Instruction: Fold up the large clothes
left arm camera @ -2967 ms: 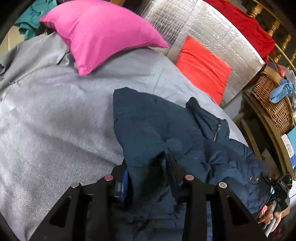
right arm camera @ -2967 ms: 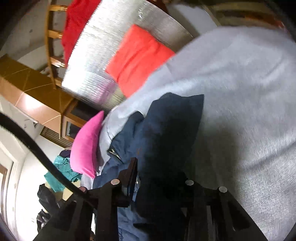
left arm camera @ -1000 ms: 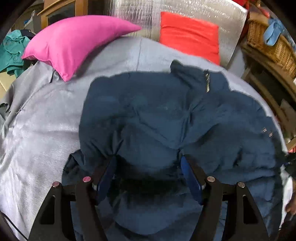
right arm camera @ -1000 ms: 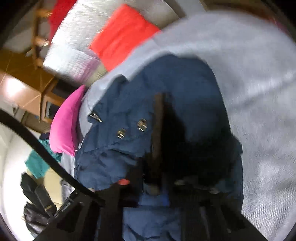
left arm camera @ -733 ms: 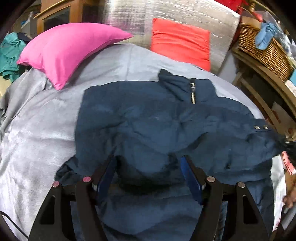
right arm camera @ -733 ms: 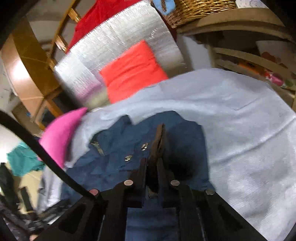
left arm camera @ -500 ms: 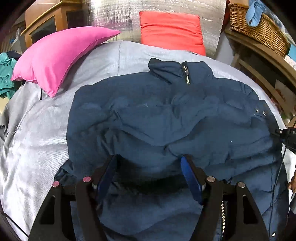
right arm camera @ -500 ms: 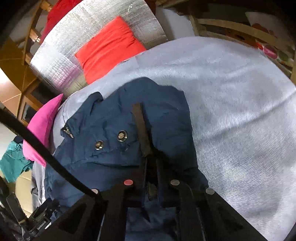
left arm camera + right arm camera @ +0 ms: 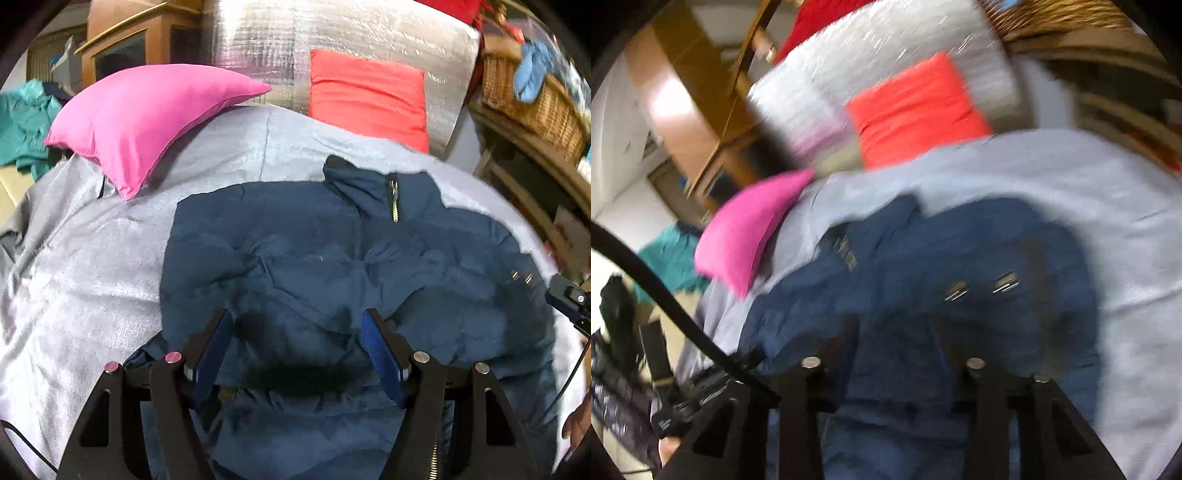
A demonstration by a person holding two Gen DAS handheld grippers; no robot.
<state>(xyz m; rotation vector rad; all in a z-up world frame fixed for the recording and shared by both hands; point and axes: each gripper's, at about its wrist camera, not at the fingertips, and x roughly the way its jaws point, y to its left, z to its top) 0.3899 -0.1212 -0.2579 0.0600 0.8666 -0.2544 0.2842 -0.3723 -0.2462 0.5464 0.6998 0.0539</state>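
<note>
A navy quilted jacket [image 9: 332, 266] lies spread front-down on the grey bedcover [image 9: 92, 258], its collar and zip toward the pillows. My left gripper [image 9: 295, 332] hovers over the jacket's near hem, open, its blue pads [image 9: 376, 347] clear of the fabric. In the blurred right wrist view the jacket [image 9: 960, 258] shows two metal snaps [image 9: 1004, 282] ahead of my right gripper [image 9: 894, 332]. Its jaws are opening and nothing is pinched between them; only the jacket lies underneath. From the left wrist view, the right gripper's body [image 9: 565, 299] shows at the jacket's right edge.
A pink pillow [image 9: 147, 118] and an orange-red cushion [image 9: 365, 92] lie at the head of the bed against a silver foil panel [image 9: 332, 37]. A wicker basket [image 9: 532, 99] sits on shelving to the right. Teal clothing [image 9: 22, 122] is piled far left.
The bunched jacket has been drawn out flat across the bed. The right gripper, shut on the jacket's side edge before, has parted its jaws and lifted away. The left gripper has stayed open.
</note>
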